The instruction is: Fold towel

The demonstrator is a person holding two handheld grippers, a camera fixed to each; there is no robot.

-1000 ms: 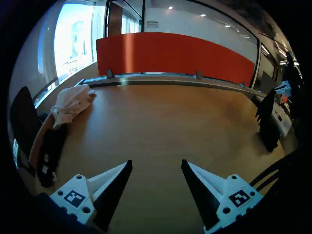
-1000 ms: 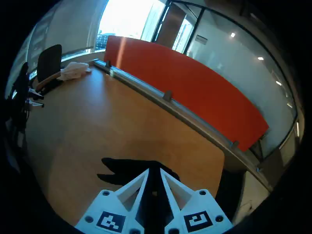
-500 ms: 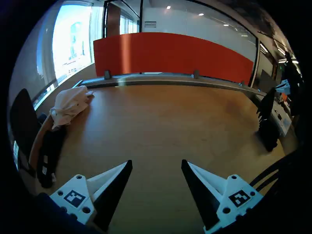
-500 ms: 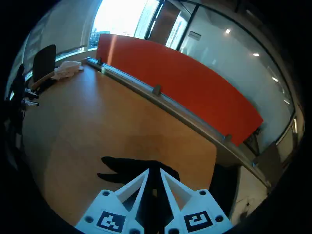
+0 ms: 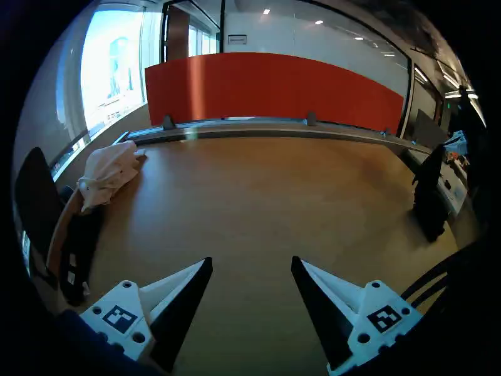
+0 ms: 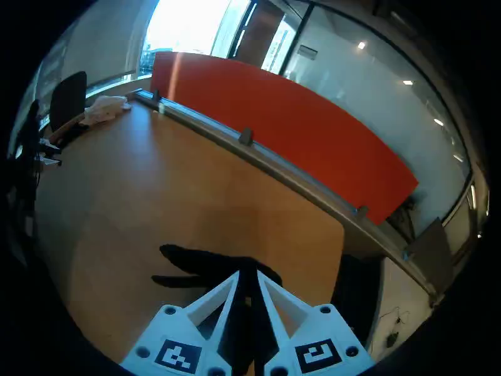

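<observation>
Drifting only: over the last second both views swung slightly, with no approach, so the fold hasn't started. The towel (image 5: pixel 106 172) lies crumpled on the worktop (image 5: pixel 263 188) near the window end of the orange divider (image 5: pixel 275 84), well apart from both grippers. Left gripper (image 5: pixel 250 260) jaws are spread and empty; right gripper (image 6: pixel 248 274) jaws are pressed together and empty.

I see the towel (image 5: pixel 106 172) as a cream-white, crumpled heap, not folded, bunched at the far left corner of the wooden table (image 5: pixel 263 188), close to the edge by the window (image 5: pixel 113 81); in the right gripper view it is a small, distant rumpled mound
</observation>
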